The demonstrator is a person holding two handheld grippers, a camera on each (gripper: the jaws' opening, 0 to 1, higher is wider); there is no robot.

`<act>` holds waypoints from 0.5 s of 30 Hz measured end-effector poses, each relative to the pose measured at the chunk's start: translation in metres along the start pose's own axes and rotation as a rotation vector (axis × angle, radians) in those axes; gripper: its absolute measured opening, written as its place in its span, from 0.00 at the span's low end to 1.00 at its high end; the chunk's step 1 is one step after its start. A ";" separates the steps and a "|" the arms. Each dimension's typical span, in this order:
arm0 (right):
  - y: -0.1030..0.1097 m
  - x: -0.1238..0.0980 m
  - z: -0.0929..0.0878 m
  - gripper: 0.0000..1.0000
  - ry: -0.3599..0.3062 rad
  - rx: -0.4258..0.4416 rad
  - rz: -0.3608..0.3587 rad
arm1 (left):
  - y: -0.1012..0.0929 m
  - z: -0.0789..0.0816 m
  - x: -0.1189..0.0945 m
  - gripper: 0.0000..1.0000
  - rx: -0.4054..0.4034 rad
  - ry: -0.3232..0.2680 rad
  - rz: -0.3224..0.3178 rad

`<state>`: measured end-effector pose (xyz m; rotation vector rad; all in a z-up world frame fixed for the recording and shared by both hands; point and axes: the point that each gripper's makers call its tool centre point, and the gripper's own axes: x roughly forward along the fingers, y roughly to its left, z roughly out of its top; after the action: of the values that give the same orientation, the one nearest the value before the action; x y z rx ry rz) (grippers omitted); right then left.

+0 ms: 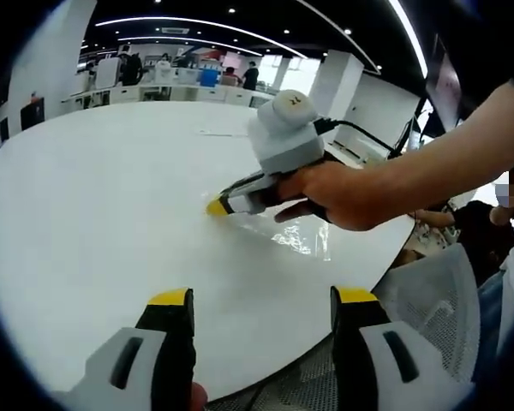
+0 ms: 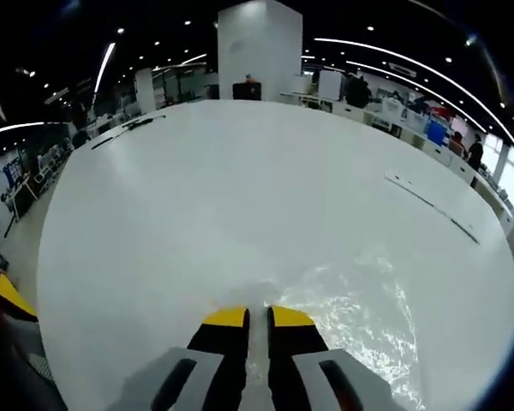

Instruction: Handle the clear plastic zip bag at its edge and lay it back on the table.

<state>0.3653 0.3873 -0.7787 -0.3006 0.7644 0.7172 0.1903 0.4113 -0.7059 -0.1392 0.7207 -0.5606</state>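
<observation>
Right gripper (image 2: 257, 315): the yellow-tipped jaws stand nearly together, a thin strip of clear film between them; they pinch the clear plastic zip bag (image 2: 368, 330) at its edge. The bag lies flat on the white desk (image 2: 240, 197), spreading from the jaws toward the right of the right gripper view, its far outline lost in glare and wrinkles. In the left gripper view the same gripper (image 1: 216, 206) sits low on the desk, held by a hand (image 1: 343, 193), with the bag (image 1: 304, 235) trailing behind it toward the desk's near edge.

Left gripper (image 1: 261, 298): jaws spread wide, nothing between them, hovering over bare desk near the curved near edge and well apart from the bag.

Open room: the desk surface is broad and unobstructed ahead of both grippers. A thin dark strip (image 2: 433, 205) lies on the desk toward the right of the right gripper view; another dark item (image 2: 128, 128) lies near the far left edge.

Writing: a small mark sits on the rounded top of the right gripper's housing in the left gripper view; it is too small to read.

Hard to make out: a mesh chair back (image 1: 437, 291) stands beyond the near desk edge, partly cut off. Office furniture and people in the background are blurred.
</observation>
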 end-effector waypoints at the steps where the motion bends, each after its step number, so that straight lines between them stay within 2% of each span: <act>1: 0.000 0.000 0.000 0.00 0.005 -0.003 0.002 | 0.000 0.000 0.000 0.64 0.000 0.000 0.000; 9: 0.004 -0.007 -0.007 0.00 0.035 0.018 0.013 | -0.001 0.001 -0.001 0.63 -0.002 0.000 -0.001; 15: 0.011 -0.021 -0.013 0.00 0.036 -0.023 0.032 | 0.003 0.000 -0.001 0.62 -0.018 0.006 0.013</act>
<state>0.3402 0.3787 -0.7722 -0.3235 0.7971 0.7533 0.1914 0.4146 -0.7062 -0.1492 0.7318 -0.5420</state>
